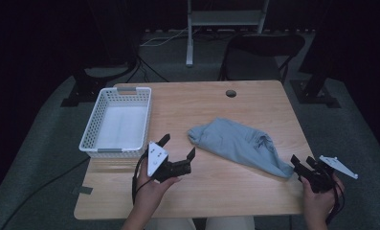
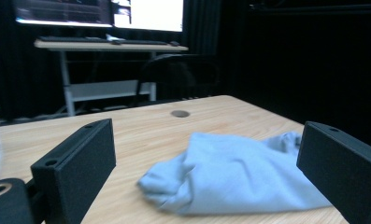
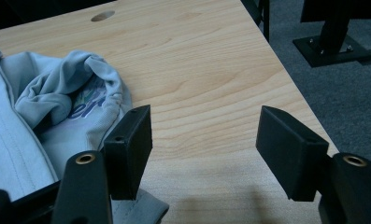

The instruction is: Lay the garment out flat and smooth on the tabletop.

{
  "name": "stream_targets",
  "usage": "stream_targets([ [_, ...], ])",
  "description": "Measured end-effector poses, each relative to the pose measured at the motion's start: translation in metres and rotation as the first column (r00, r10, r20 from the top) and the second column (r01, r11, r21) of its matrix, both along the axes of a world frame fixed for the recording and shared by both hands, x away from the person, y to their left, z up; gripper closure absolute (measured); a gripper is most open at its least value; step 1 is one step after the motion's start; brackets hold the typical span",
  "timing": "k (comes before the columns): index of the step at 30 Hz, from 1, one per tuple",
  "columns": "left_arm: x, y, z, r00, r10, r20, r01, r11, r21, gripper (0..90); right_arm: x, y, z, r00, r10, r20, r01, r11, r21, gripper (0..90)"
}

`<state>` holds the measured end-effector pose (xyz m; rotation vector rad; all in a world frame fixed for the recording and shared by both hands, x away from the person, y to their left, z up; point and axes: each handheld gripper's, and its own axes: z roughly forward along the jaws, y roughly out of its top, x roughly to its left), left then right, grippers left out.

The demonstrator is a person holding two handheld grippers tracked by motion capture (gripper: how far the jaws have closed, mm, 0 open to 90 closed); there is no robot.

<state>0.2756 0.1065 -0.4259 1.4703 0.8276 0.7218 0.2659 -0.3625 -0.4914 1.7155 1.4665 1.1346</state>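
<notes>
Work barely begun — grey cloth [image 1: 238, 146] lies crumpled on table [image 1: 216, 191], white basket [image 1: 117, 123] far-left holds nothing, left tongs [image 1: 177, 148] and right tongs [image 1: 300, 160] both released.

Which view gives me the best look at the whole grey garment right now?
The high view: the grey garment lies bunched on the table, seen end to end. The left gripper view shows it side-on from low down, its right end behind a jaw. The right gripper view shows one end close up, with some printing on an inner fold.
</notes>
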Motion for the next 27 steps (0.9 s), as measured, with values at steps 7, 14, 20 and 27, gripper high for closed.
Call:
stream_targets([
  [7,0.028,-0.024,0.011,0.998,-0.053,-0.034,0.053,0.9985,-0.016,5.8,-0.001,-0.002,0.0,1.0,0.001,0.005,-0.001,0.9998,0.019,35.6],
  [14,0.067,-0.041,0.013,0.9798,-0.108,-0.168,0.09,0.9897,-0.112,6.0,-0.001,-0.003,-0.001,1.0,0.001,0.006,-0.002,0.9995,0.032,36.6],
  [20,0.096,-0.055,0.007,0.9614,-0.106,-0.254,0.082,0.991,-0.105,6.1,-0.001,-0.003,-0.001,1.0,0.004,0.005,-0.004,0.9992,0.041,36.9],
  [27,0.123,-0.063,-0.005,0.9241,-0.107,-0.367,0.061,0.9888,-0.137,8.4,-0.001,-0.003,-0.001,1.0,0.007,0.0,-0.007,0.9989,0.046,37.8],
])
